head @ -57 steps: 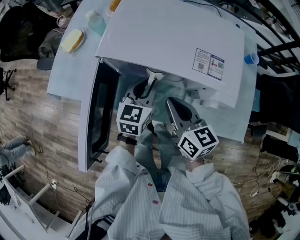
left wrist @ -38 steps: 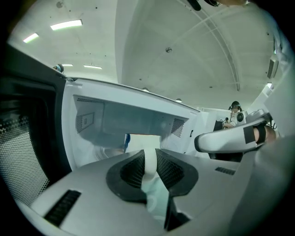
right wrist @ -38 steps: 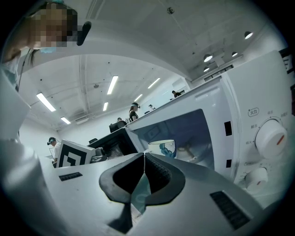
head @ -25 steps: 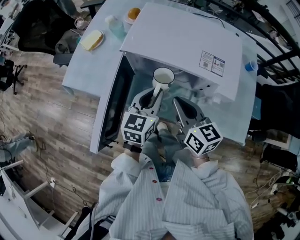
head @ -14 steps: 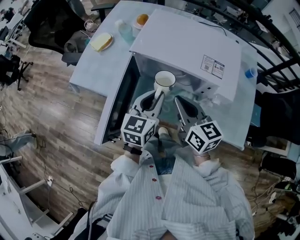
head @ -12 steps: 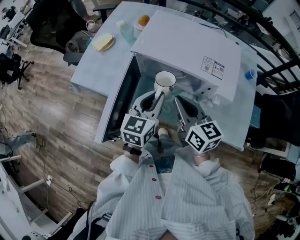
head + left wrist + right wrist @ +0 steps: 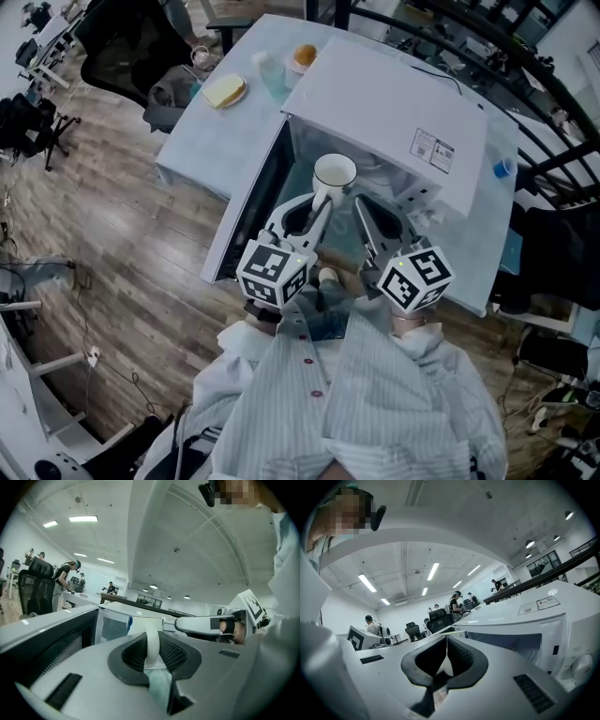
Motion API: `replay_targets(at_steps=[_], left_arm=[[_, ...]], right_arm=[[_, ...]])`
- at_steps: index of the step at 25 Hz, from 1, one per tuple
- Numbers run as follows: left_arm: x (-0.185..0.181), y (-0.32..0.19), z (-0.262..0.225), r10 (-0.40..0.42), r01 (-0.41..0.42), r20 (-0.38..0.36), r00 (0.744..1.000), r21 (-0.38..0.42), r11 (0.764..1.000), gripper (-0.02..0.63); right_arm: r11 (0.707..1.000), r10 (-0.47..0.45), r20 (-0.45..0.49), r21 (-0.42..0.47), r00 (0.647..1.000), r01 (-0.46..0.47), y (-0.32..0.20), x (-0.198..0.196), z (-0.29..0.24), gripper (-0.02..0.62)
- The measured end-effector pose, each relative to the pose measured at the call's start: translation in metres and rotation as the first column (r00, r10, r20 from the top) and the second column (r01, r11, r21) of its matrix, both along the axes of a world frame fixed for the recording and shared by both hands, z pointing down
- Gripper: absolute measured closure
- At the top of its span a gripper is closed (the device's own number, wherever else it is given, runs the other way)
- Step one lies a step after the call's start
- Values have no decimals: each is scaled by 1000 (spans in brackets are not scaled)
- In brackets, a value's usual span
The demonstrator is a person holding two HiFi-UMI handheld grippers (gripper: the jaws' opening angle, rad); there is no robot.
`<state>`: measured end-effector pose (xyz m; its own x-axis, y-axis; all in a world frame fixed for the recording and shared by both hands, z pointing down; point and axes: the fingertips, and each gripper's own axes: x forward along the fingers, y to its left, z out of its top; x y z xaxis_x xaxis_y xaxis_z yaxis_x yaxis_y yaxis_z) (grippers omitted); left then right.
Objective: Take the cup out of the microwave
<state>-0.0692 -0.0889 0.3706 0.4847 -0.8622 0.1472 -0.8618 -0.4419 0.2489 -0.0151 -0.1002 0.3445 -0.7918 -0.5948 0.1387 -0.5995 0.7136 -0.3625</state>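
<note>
Cup point(image 7: 335, 173) is hanging by its handle point(image 7: 151, 641) from the left hand-held gripper point(image 7: 322, 199), just past the person's striped sleeves point(image 7: 281, 394). The jaws are pinching that thin white loop and sitting narrow on it. Right beside it, the right hand-held gripper point(image 7: 362, 202) is keeping its jaws shut with nothing in them. The cup is sitting upright in the air at the mouth of the microwave point(image 7: 384, 94), next to the open door point(image 7: 251, 202). A moment ago it was tucked deeper under the microwave's top, and now it is coming out and up. So I think the taking out is almost done, and the cup is needing a place to land. Farther off, some yellow food point(image 7: 223, 91) and a bottle point(image 7: 272, 73) are sitting on the worktop point(image 7: 211, 141).
</note>
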Motion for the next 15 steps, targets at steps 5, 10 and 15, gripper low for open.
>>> replay_targets(at_steps=[5, 10, 15], left_arm=[[-4, 8, -19, 0, 1, -30, 1000, 21, 1000, 538], [-6, 12, -39, 8, -5, -56, 998, 54, 999, 538], [-8, 10, -56, 25, -20, -78, 997, 74, 997, 538]], right_arm=[[1000, -8, 8, 3, 1000, 8, 2, -1, -11, 560], [999, -33, 7, 41, 999, 33, 4, -3, -25, 560], [998, -37, 15, 54, 999, 36, 4, -3, -34, 560]])
